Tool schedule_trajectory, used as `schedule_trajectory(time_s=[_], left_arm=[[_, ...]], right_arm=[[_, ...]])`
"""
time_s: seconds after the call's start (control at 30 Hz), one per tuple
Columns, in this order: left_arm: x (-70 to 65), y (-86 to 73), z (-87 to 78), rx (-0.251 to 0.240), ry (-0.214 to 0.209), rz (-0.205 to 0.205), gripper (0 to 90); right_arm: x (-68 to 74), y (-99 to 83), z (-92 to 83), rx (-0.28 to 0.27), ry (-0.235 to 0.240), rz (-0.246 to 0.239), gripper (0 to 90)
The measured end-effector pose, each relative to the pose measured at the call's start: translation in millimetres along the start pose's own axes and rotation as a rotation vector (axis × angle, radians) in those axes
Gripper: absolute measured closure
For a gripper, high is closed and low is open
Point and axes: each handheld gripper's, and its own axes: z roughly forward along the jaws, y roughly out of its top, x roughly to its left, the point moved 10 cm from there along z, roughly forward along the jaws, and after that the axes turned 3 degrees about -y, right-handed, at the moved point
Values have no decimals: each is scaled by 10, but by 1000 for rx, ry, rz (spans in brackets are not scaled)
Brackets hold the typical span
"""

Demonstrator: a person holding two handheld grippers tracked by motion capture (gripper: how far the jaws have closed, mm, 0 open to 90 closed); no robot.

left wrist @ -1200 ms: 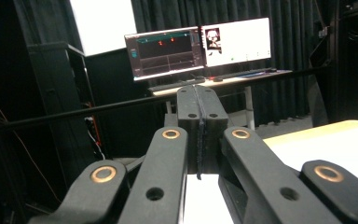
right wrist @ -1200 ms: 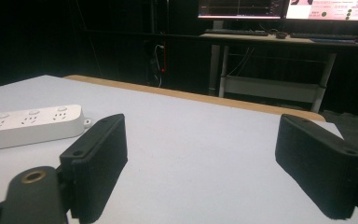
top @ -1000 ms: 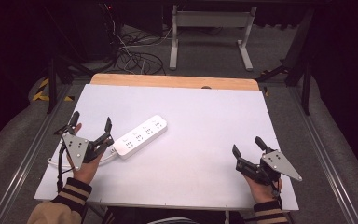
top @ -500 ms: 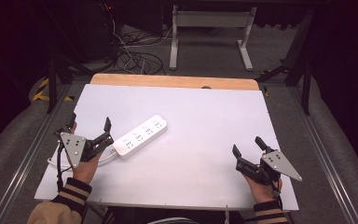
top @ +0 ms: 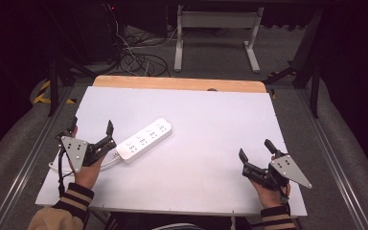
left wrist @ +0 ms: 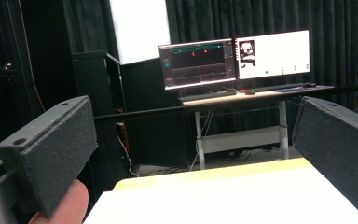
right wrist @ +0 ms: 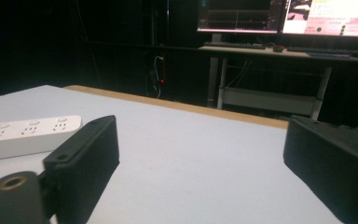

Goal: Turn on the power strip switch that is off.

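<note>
I have the white power strip (top: pixel 143 139) lying flat and slanted on the left half of the white table (top: pixel 211 120), its sockets facing up. Its near end and the pale cable (top: pixel 106 164) that leaves it run in behind my left gripper (top: pixel 89 131), so I cannot make out where the cable joins; the cable shows again beside my left hand (top: pixel 87 168). From the right gripper view I see just the far part of the strip, cut off at the picture's left edge, and the socket holes are too soft to read. My left gripper sits just beside the strip's near end, jaws spread wide with nothing between them; whether a jaw brushes the strip I cannot tell. My right gripper (top: pixel 257 155) is well apart from the strip, near the table's right front corner, its jaws having just been opening and now standing apart over bare table, holding nothing. Beyond the table's wooden far edge (top: pixel 177 83) stand a desk frame (top: pixel 218 28) and monitors (left wrist: pixel 233 58).
</note>
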Motion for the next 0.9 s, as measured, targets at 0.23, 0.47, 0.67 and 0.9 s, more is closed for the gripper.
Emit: schedule_trajectory(time_s=[0.23, 0.47, 0.67, 0.9], left_arm=[[0, -4, -1, 1, -3, -7, 3], [-5, -13, -1, 6, -7, -13, 3], [5, -22, -10, 12, -7, -18, 5], [19, -25, -15, 13, -2, -14, 7]], right_arm=[[-8, 48, -17, -38, -7, -1, 30], [-8, 41, -14, -36, -4, 6, 43], [4, 11, 11, -14, 4, 5, 56], [9, 13, 8, -11, 3, 9, 62]])
